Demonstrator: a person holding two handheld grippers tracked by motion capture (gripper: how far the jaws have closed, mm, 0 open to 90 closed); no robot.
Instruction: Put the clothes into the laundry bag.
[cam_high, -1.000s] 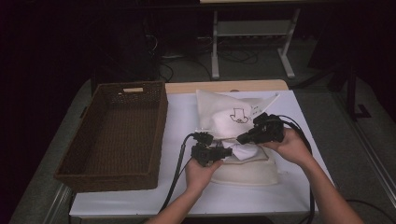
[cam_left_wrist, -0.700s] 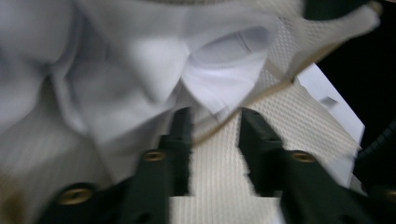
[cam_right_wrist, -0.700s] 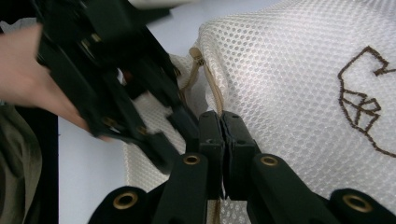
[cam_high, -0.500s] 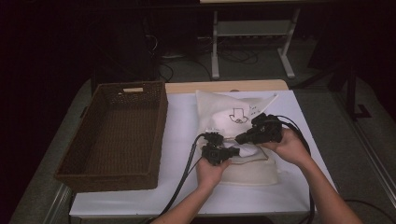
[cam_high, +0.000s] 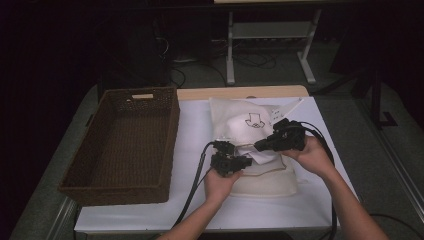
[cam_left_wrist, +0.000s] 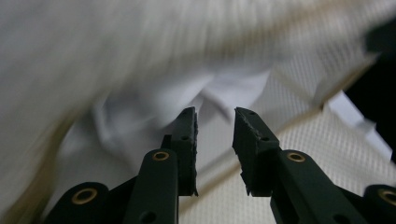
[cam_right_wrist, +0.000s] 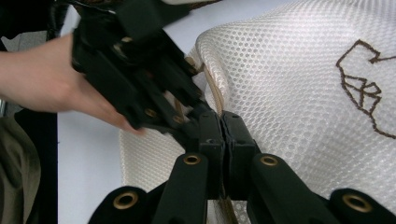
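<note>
At mesh bag (cam_high: 260, 175) rim: right gripper (cam_high: 260, 145) pinching, left gripper (cam_high: 246, 161) jaws apart.

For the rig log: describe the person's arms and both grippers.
Both forearms are bare, no sleeves in view. The left gripper and right gripper are black, each trailing a black cable. Their jaws are flat black bars with brass-coloured pivot rivets.

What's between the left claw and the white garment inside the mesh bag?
Nothing visible. The left claw stands open at the mesh bag, with the white garment straight ahead of it. The right claw is shut on the bag's edge.
</note>
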